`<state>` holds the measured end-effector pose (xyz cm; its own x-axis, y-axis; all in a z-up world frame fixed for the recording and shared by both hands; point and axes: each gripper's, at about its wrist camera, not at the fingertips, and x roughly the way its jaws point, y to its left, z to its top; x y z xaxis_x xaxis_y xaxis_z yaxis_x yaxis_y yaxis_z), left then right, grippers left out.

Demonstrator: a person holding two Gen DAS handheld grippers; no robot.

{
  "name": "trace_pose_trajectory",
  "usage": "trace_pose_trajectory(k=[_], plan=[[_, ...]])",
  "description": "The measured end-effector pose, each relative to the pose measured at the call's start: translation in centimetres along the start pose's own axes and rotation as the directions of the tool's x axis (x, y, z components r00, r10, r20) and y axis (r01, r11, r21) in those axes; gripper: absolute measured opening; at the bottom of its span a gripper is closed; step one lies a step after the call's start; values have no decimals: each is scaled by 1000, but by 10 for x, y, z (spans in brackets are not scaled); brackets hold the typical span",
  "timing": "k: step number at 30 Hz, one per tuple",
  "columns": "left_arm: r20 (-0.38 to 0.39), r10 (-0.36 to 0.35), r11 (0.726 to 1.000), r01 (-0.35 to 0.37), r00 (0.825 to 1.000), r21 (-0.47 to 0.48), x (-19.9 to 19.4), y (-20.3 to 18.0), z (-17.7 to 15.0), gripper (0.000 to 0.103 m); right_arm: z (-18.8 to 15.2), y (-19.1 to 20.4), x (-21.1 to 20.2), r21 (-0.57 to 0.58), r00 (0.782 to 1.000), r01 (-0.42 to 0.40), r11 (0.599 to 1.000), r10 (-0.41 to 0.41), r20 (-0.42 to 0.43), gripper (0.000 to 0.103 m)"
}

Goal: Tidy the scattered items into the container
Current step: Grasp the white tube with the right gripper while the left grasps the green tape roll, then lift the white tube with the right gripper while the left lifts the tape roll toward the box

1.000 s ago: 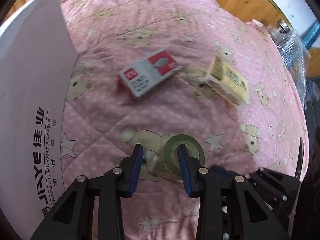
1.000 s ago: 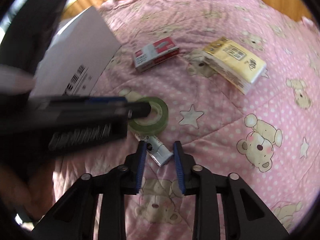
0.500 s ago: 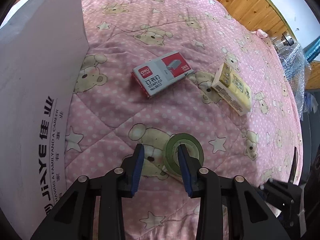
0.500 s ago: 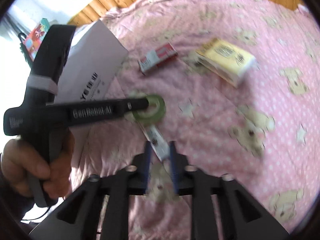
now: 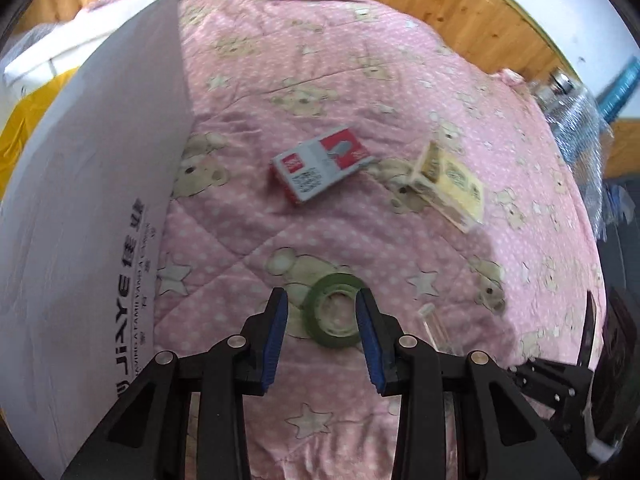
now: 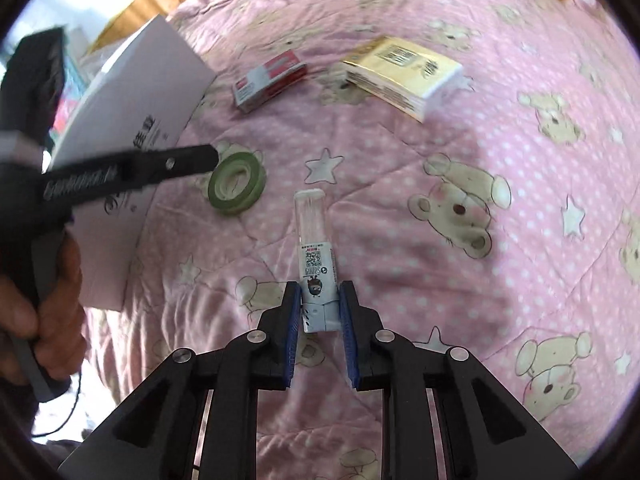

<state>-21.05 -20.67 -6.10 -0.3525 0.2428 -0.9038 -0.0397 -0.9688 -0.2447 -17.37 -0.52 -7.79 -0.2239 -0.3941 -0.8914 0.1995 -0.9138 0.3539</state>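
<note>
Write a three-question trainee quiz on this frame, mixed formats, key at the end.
1. True or false: the right gripper is shut on the clear tube.
2. Which item lies between the left gripper's open fingers? A) green tape roll B) red staples box C) yellow tissue pack
3. Fill in: the white box stands on the ___ side of the left wrist view.

Key: 1 true; 2 A; 3 left.
</note>
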Motion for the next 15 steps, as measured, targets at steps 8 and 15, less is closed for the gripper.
trace_pose_trajectory(k=[8,15], plan=[[4,-13,978,12,1000,209,22,-43,-7,38,-6,-9,-1,79,998,-70,994,70,-6,21],[-9,-70,997,71,997,23,29,-6,-1,38,-5,-10,3,101,995,-100,990,101,-3,21]])
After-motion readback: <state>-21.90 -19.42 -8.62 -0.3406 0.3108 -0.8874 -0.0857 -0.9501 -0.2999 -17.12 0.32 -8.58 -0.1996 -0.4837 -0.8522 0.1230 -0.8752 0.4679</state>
